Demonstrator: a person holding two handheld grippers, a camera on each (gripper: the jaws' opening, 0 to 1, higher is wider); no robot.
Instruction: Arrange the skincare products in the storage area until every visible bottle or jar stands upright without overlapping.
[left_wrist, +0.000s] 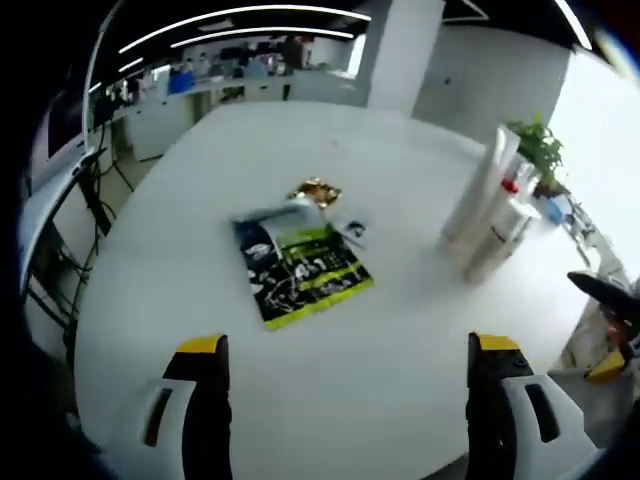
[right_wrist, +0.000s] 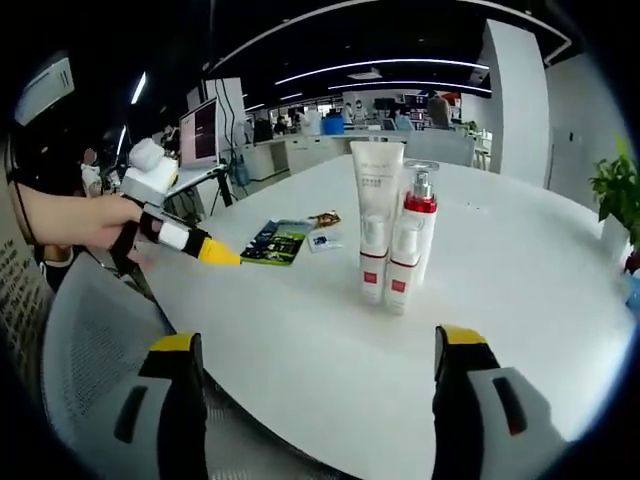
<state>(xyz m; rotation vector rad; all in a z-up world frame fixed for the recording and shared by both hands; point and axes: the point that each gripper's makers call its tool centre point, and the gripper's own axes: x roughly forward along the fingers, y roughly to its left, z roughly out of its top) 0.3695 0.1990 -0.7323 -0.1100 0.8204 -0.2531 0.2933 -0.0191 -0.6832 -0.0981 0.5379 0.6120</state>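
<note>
Both my tongs released, grasping nothing. Tube (right_wrist: 374, 218) and pump bottle (right_wrist: 411, 240) upright, touching, on desk (right_wrist: 520, 300); packet (left_wrist: 300, 268) flat.

White round table (right_wrist: 520, 290) carried a tall white tube (right_wrist: 375, 215) and a red-capped pump bottle (right_wrist: 410, 240), upright, touching. Well apart lay a green-black packet (left_wrist: 300, 270), gold wrapper (left_wrist: 315, 190), small sachet (left_wrist: 352, 232).

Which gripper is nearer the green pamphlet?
Left. The left gripper sits beside the green pamphlet, jaws open. The right gripper is farther off, facing the two bottles.
</note>
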